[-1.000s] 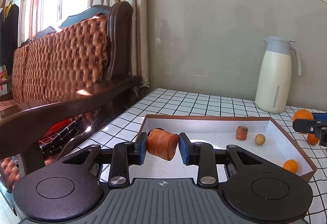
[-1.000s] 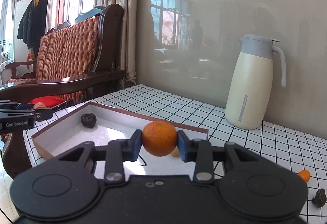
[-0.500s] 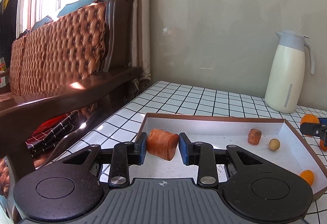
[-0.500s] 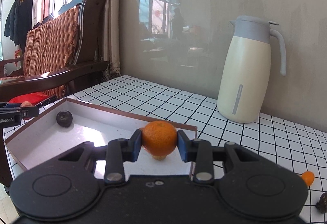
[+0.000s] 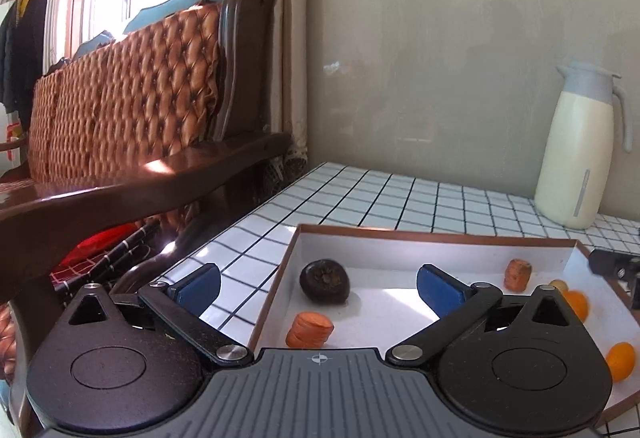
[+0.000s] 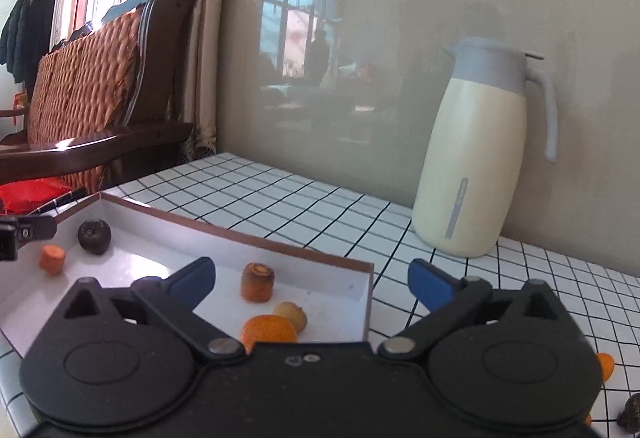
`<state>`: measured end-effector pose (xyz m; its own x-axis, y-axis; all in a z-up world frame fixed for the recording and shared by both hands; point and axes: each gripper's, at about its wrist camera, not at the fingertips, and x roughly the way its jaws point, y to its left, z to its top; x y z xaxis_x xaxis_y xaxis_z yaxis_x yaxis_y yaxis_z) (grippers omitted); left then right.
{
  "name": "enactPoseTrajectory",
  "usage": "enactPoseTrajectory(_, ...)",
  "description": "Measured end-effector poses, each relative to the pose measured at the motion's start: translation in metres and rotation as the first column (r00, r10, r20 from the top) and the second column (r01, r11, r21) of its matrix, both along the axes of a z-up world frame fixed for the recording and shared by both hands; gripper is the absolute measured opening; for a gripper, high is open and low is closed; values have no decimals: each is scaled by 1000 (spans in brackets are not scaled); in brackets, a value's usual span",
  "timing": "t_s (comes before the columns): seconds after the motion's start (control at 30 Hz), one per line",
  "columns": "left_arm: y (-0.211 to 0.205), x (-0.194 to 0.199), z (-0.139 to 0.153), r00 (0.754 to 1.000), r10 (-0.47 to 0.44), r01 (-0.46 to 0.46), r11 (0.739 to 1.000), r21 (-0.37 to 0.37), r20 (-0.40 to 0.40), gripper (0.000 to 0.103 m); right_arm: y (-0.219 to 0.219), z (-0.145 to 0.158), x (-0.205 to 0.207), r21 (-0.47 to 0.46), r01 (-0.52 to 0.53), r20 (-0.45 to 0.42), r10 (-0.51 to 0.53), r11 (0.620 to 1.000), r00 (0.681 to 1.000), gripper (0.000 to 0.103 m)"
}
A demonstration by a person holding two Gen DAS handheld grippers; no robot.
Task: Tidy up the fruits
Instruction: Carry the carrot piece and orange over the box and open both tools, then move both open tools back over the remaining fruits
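My left gripper (image 5: 318,284) hangs wide open and empty over the tray's (image 5: 432,232) left end; the carrot chunk (image 5: 310,329) stands lower centre, firm and light, best pinched across its round sides. My right gripper (image 6: 312,278) gapes empty too; the orange (image 6: 269,329) sits just below, smooth, likely to roll, so I'd grip across its middle.

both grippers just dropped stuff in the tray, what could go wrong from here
The right gripper hangs open low over the orange and the tray corner, so pulling back carelessly might clip the rim. The round orange could roll against the small tan fruit. Leftover pieces on the table, like the small orange one, sit near the edge of view and might be missed.
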<state>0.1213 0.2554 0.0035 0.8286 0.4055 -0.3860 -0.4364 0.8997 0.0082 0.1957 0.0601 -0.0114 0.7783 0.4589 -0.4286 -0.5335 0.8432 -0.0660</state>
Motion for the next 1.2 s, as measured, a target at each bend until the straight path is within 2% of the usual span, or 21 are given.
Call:
enactPoseTrajectory(0.2,2,2,-1,1000,-5,5,1000,-25,-6,103,6,-1,-4,19,-21,-2,21,1000,1000,97)
enactPoseTrajectory(0.5,-3,-3,-1,1000,-5,5,1000,-12,-12,103,0,3,-3,54,-8,-39,10,999,999,97)
enactPoseTrajectory(0.6,-7,-6,2,1000,-5,5,1000,7,-19,103,-2,4,-5,52,-3,-28,4,999,1000,97)
enactPoseTrajectory(0.7,-11,-13,8,999,33,-34,999,39,11,103,-4,8,-12,41,24,15,-25,999,1000,97)
enactPoseTrajectory(0.8,-12,-25,14,996,65,-66,998,17,66,103,-4,11,-18,3,50,51,-50,999,997,97)
enactPoseTrajectory(0.93,-15,-35,21,997,71,-71,997,-6,40,103,-12,18,-25,1,40,31,-40,999,999,97)
enactPoseTrajectory(1.03,-19,-44,27,996,76,-74,997,-28,56,103,-23,24,-32,22,27,39,-28,999,999,97)
enactPoseTrajectory(1.2,-46,-47,28,998,54,-56,998,42,36,103,-40,26,-44,16,52,82,-53,999,995,97)
